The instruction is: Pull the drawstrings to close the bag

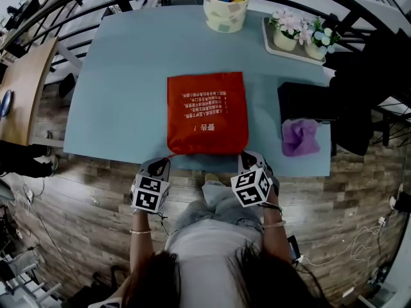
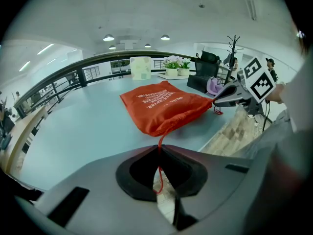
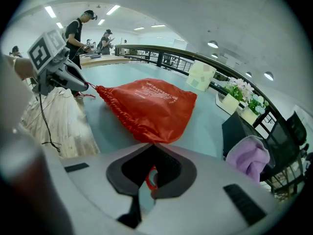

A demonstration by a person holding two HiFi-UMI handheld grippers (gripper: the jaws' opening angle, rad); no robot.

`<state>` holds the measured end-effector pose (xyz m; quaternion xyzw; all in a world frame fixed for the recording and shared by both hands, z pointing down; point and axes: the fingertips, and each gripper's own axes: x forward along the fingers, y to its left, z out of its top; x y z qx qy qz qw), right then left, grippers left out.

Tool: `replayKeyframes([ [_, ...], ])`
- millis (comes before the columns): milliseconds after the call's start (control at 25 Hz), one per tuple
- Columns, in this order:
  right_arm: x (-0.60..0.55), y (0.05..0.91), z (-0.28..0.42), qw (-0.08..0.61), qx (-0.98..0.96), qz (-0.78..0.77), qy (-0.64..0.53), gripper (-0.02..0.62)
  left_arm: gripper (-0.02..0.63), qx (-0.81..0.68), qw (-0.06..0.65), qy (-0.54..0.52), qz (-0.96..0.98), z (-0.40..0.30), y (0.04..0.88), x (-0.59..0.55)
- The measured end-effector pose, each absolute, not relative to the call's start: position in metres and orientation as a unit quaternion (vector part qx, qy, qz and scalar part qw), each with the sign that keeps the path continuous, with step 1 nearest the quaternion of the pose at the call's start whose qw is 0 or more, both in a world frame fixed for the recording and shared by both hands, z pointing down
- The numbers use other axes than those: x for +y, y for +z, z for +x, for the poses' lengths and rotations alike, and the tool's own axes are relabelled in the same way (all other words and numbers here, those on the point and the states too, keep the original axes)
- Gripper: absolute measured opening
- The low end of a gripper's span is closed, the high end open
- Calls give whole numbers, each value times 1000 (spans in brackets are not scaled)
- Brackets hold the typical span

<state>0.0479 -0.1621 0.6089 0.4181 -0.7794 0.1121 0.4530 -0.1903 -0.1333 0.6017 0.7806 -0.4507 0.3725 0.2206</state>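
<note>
Red bag is laid flat on the blue surface, white print up, mouth turned to the near edge. In the right gripper view that mouth edge is seen puckered along its length.

Left hand-held gripper is held just off the near edge, at the bag's near-left corner. In the left gripper view its jaws are seen together, clamped on the thin red left drawstring. The cord is run straight from the bag corner thru the tips, w/ a short bit left hanging behind them.

Right hand-held gripper is held at the near-right corner. Its jaws are likewise closed, pinched on the right drawstring, of which a small red loop is shown behind the tips. The bag corner is drawn right up to the jaw tips.

Both are pointed down twd the surface edge, w/ the bag's width btw them.

At the far edge a pale tub w/ coloured balls is stood. A tray w/ two small flower pots is set to its right. A black box is placed right of the bag, and a purple cloth is lying against its near side. Wood floor is seen below.
</note>
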Motion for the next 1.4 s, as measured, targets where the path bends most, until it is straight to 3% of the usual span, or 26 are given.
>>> replayKeyframes([
  [1400, -165, 604, 66, 390, -759, 479, 205, 23, 17, -522, 254, 323, 747, -225, 599, -149],
])
